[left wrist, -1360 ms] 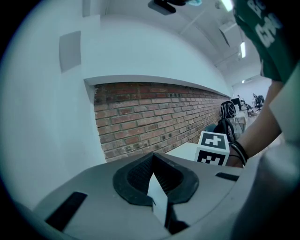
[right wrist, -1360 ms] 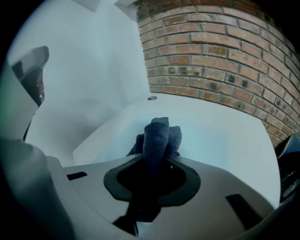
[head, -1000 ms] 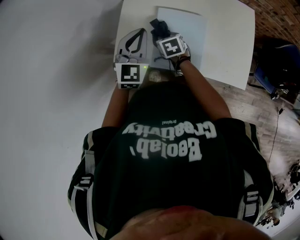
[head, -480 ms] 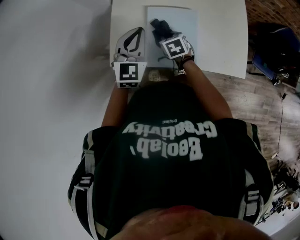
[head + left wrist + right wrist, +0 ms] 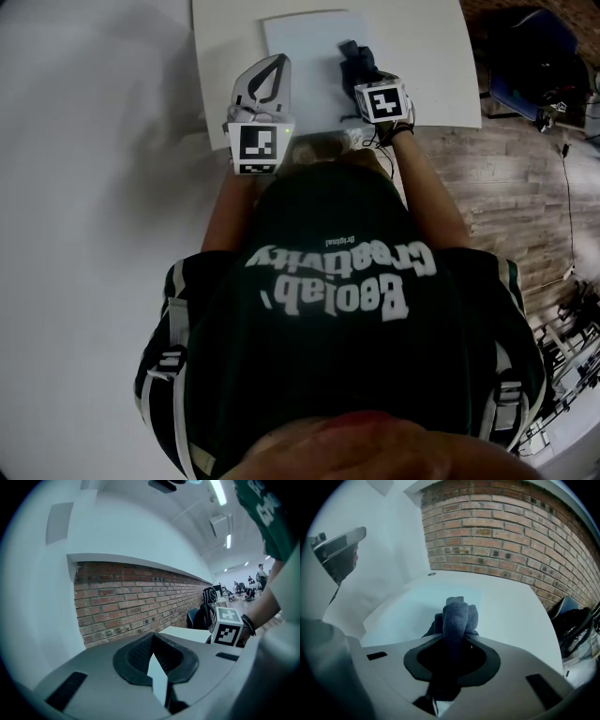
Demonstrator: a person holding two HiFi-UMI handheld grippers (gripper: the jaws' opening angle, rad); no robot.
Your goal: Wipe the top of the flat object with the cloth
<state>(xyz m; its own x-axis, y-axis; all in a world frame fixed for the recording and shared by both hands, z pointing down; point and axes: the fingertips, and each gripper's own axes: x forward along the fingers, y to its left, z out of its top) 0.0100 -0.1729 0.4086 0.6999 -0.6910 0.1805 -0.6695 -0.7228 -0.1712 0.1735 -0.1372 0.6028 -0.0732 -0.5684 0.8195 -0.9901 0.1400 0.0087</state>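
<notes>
Right gripper [image 5: 364,80] clamps the soft, light cloth [image 5: 352,58], bunched, by the flat object's [image 5: 300,47] right edge; left gripper [image 5: 265,82] jaws together, empty.

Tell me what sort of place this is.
Probably an indoor lab or workshop hall: a white table stands near a brick wall, with wood-plank flooring, ceiling strip lights and people in the distance.

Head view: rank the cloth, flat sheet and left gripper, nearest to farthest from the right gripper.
1. The cloth: clamped in the right gripper.
2. The flat sheet: beneath the cloth.
3. The left gripper: off to the left.
</notes>
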